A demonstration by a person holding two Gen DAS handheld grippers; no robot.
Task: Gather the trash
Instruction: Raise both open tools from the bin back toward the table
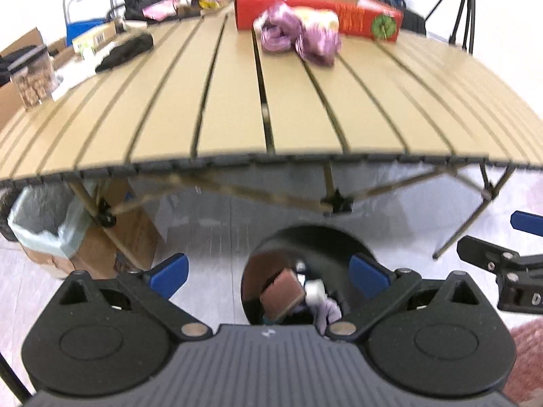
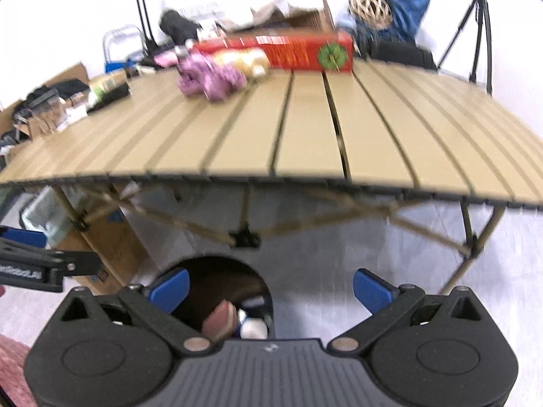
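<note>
A black round trash bin [image 1: 339, 247] stands on the floor in front of the tan slatted table [image 1: 237, 108]. Inside it lie a brown block, a white piece and pale scraps. My left gripper [image 1: 269, 274] is open and empty above the bin's mouth. My right gripper [image 2: 271, 288] is open and empty, just right of the bin [image 2: 203, 271]. Crumpled purple and yellow wrappers [image 1: 300, 34] lie at the table's far side, also in the right wrist view [image 2: 217, 71], in front of a long red box [image 1: 359, 13].
A cardboard box lined with a pale green bag [image 1: 51, 227] stands under the table's left end. A black cloth [image 1: 125, 51] and a clear jar [image 1: 32, 81] sit at the table's left. A tripod [image 2: 478, 27] stands far right. Clutter lies behind the table.
</note>
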